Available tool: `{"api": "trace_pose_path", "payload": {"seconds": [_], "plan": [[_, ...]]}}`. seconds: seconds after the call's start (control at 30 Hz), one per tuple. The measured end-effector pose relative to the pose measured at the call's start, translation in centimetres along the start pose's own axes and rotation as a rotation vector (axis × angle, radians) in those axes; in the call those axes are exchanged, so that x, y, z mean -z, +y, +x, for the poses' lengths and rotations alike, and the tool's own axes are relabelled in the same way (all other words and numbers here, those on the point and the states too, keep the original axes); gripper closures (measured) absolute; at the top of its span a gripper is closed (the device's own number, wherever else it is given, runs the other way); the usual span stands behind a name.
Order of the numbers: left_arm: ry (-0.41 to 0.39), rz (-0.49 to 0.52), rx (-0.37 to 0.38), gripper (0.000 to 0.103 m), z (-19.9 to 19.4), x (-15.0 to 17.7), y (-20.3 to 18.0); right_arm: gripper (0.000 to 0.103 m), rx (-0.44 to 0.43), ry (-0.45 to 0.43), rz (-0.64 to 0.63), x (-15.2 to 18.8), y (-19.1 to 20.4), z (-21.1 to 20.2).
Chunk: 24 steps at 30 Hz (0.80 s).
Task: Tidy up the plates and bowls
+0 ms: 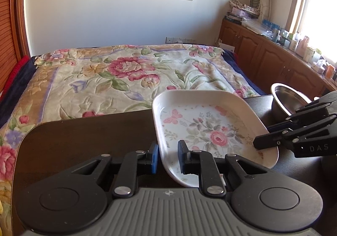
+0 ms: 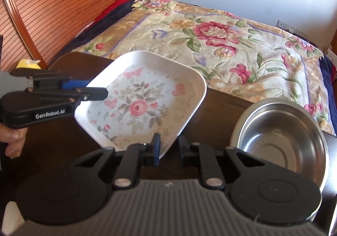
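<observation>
Both hand-held grippers clamped on the floral plate [image 1: 210,128]. Left hand-held gripper [image 1: 167,158] pinches the rim at 6 o'clock in its own view, one pad outside the wall, one inside. Right hand-held gripper [image 2: 169,147] pinches the neighbouring corner, at 4 o'clock on the plate in the left view. Jaws narrow on both, rim between the pads.

Plate sits over the dark counter [image 1: 84,136], far edge tilted up towards the bed [image 1: 126,71], so probably lifted off, not resting flat. Steel bowl [image 2: 280,139] at 3 o'clock of the plate, near but apart, upright and empty, on the counter.

Progress: early, I'd say. Plate gripped, nothing stacked yet. Left to do: place the plate, then deal with the bowl. Destination not visible.

Plate is a rounded rectangle. In the left view the long axis runs 11 to 5 o'clock, open face up.
</observation>
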<state>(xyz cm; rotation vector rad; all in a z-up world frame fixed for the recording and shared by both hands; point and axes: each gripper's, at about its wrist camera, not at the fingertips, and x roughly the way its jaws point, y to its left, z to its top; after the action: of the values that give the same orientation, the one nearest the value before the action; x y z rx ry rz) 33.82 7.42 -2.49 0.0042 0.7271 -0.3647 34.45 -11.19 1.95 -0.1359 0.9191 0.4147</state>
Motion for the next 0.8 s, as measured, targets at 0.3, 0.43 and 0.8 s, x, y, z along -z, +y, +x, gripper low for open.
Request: {"api": "trace_pose_path", "payload": {"seconds": [0.3, 0.43, 0.8], "plan": [[-0.026, 0.017, -0.015, 0.083, -3.0, 0.3, -0.7, 0.085, -0.035, -0.038, 0.022, 0.9, 0.4, -2.1], [-0.043, 0.028, -0.023, 0.082, -4.9, 0.4, -1.4, 0.085, -0.033, -0.087, 0.029, 1.3, 0.8, -3.6], [-0.094, 0.050, -0.029, 0.082, -9.8, 1.3, -3.9, 0.085, -0.046, -0.163, 0.032, 2.6, 1.1, -7.6]]}}
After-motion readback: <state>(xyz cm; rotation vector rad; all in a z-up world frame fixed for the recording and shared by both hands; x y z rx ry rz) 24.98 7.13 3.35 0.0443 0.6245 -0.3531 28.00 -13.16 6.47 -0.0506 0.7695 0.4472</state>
